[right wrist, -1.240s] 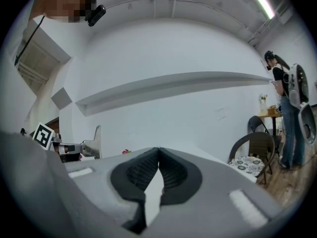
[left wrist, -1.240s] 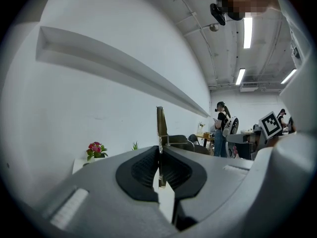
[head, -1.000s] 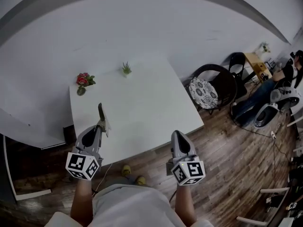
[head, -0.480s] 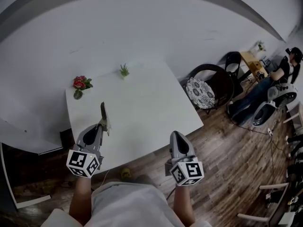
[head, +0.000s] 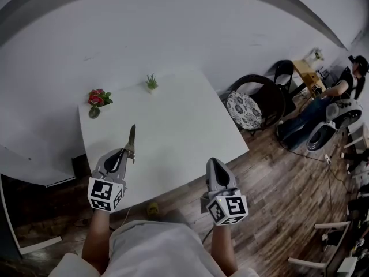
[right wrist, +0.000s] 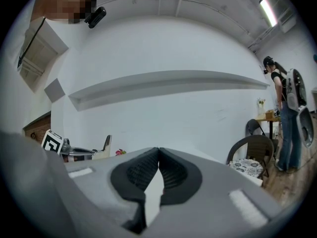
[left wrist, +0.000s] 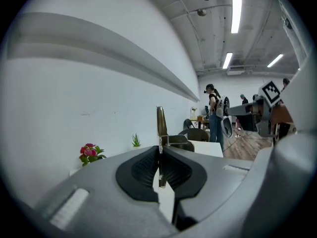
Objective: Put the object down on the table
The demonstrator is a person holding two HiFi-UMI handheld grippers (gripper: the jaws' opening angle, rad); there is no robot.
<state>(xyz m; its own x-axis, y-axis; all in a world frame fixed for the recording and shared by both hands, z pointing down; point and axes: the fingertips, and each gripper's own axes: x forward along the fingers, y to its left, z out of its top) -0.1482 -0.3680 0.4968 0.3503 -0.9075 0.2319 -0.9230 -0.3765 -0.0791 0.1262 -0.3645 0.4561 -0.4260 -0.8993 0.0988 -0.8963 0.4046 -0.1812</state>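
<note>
My left gripper point(head: 127, 154) is shut on a thin, dark, blade-like tool point(head: 132, 139) over the near left part of the white table point(head: 179, 126). The tool sticks out past the fingertips toward the table's middle, and I cannot tell whether it touches the top. In the left gripper view the left gripper point(left wrist: 159, 151) pinches the tool point(left wrist: 161, 123) edge-on, its dark end standing up above the pads. My right gripper point(head: 214, 165) hovers by the table's near right edge. In its own view the right gripper point(right wrist: 158, 150) has its pads together with nothing between them.
A small vase of red flowers point(head: 97, 98) and a little green plant point(head: 151, 83) stand at the table's far edge by the white wall. A dark chair with a patterned cushion point(head: 253, 107) stands right of the table. A person point(head: 340, 91) is far right over wooden floor.
The left gripper has sunk a little toward the table and rolled, so the tool now leans right instead of left. The right gripper has hardly moved.
</note>
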